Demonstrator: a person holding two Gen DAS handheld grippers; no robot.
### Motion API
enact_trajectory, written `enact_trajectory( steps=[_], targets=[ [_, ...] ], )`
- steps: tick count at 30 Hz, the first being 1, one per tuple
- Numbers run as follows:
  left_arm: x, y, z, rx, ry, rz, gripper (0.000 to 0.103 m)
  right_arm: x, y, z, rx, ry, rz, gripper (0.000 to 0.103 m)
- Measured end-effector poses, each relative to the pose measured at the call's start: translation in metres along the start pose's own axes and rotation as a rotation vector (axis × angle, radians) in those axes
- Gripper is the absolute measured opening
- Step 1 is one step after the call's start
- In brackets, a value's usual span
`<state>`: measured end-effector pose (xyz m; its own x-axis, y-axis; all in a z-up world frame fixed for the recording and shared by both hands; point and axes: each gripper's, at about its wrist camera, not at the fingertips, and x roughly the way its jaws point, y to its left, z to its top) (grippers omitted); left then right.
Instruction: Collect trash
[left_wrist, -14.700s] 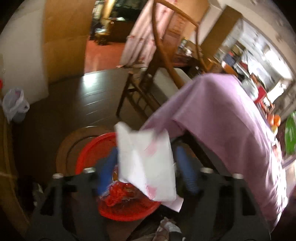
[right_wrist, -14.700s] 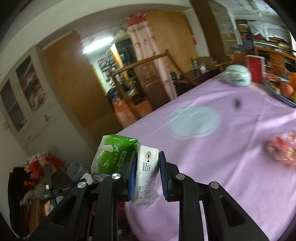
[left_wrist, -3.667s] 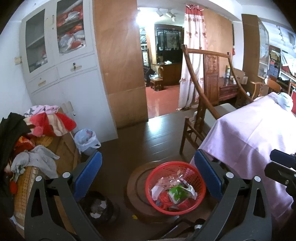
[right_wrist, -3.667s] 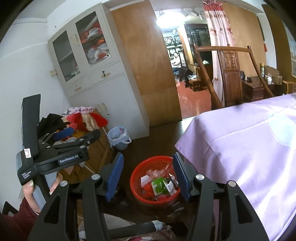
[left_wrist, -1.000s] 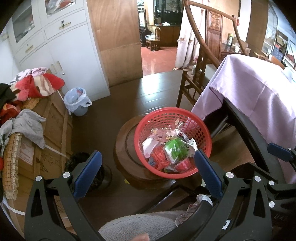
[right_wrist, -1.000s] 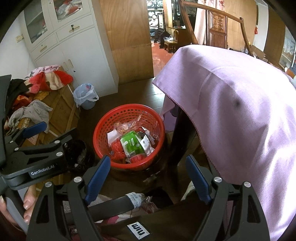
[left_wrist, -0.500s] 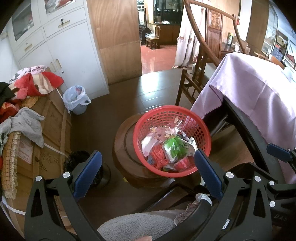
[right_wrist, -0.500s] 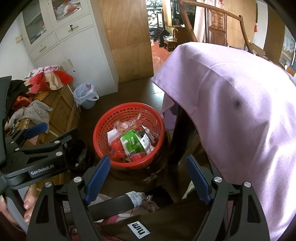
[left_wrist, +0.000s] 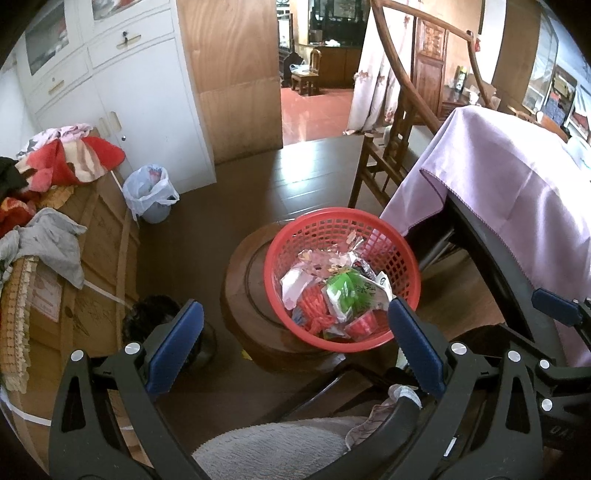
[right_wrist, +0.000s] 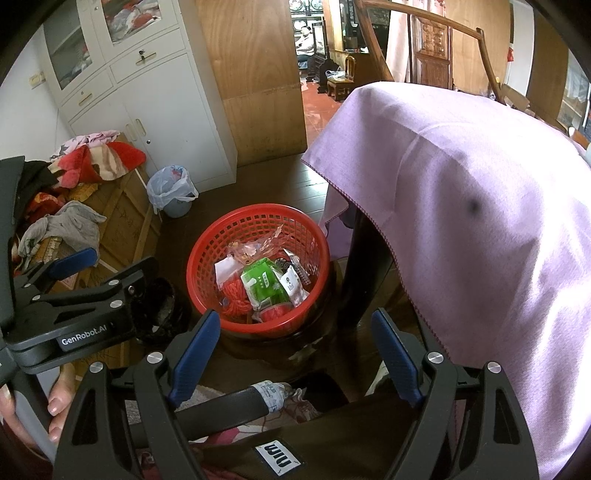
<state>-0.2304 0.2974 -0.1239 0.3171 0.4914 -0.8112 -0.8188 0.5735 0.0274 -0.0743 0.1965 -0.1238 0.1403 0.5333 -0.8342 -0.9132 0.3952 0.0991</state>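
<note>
A red mesh basket (left_wrist: 317, 229) (right_wrist: 207, 243) stands on a round wooden stool (left_wrist: 240, 295) beside the table. In it lie a green packet (left_wrist: 347, 291) (right_wrist: 264, 282), a small white carton (right_wrist: 291, 286), red netting (right_wrist: 232, 295) and clear wrappers. My left gripper (left_wrist: 291, 339) hangs above and in front of the basket, jaws wide apart, nothing between them. My right gripper (right_wrist: 291, 339) is likewise open and empty, nearer the table. The left gripper's body (right_wrist: 74, 310) shows at the left of the right wrist view, held by a hand (right_wrist: 55, 402).
The table under a purple cloth (right_wrist: 480, 206) (left_wrist: 517, 177) fills the right side, its dark leg (right_wrist: 362, 258) next to the basket. A lined small bin (left_wrist: 151, 195) stands by white cabinets (left_wrist: 122, 92). Boxes with piled clothes (left_wrist: 44, 206) lie left. A wooden chair (left_wrist: 391, 147) stands behind.
</note>
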Motion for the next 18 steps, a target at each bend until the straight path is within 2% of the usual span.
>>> enact_trajectory(
  steps=[18],
  targets=[
    [-0.0009, 0.0017, 0.0021, 0.003, 0.010, -0.005, 0.096, 0.0002, -0.0006, 0.0000, 0.000, 0.000, 0.001, 0.082]
  ],
)
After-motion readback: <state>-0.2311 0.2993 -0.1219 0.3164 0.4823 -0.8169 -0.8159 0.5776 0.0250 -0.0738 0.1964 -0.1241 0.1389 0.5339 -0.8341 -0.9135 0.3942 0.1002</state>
